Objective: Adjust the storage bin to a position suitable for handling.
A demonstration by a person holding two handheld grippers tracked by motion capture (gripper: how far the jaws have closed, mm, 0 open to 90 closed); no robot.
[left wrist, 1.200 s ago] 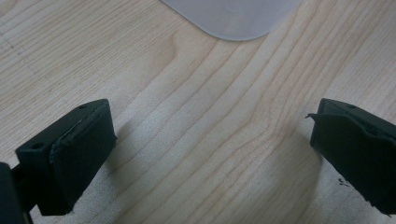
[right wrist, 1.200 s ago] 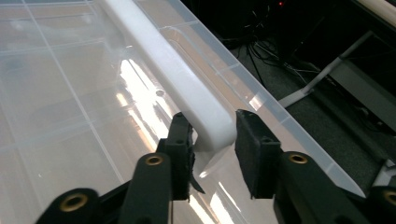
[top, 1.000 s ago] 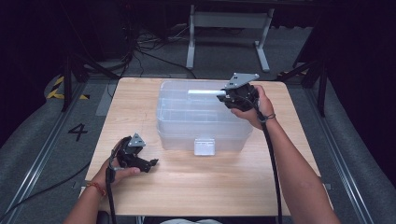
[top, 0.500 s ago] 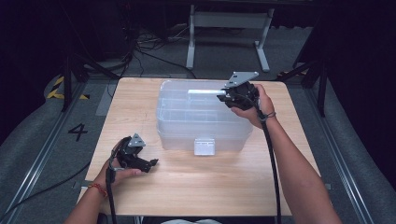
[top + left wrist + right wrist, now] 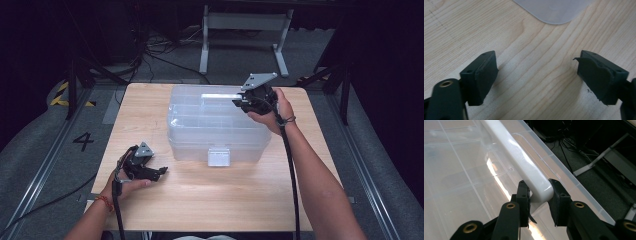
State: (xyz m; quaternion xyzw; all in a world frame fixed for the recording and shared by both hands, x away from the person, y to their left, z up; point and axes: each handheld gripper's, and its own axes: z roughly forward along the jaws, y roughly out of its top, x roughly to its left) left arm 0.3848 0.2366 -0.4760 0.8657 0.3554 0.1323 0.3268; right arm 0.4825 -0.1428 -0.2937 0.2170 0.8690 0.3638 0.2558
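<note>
Hardly any change; right gripper (image 5: pixel 239 103), jaws clamped on the white handle (image 5: pixel 524 167) of the clear box (image 5: pixel 215 125), has edged slightly left over the lid, no more.

Evenly lit worktop (image 5: pixel 210 200) against very dark surroundings. Bright glare streaks the clear box lid (image 5: pixel 461 170). Close-up hand-held gripper views are soft, with blurred near edges.

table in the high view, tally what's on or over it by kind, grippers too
Clear plastic storage box with white handle and front latch: 1
Hand-held grippers: 2, the left gripper with jaws apart over bare wood, the right gripper with jaws closed on the handle's end
Total: 3
</note>
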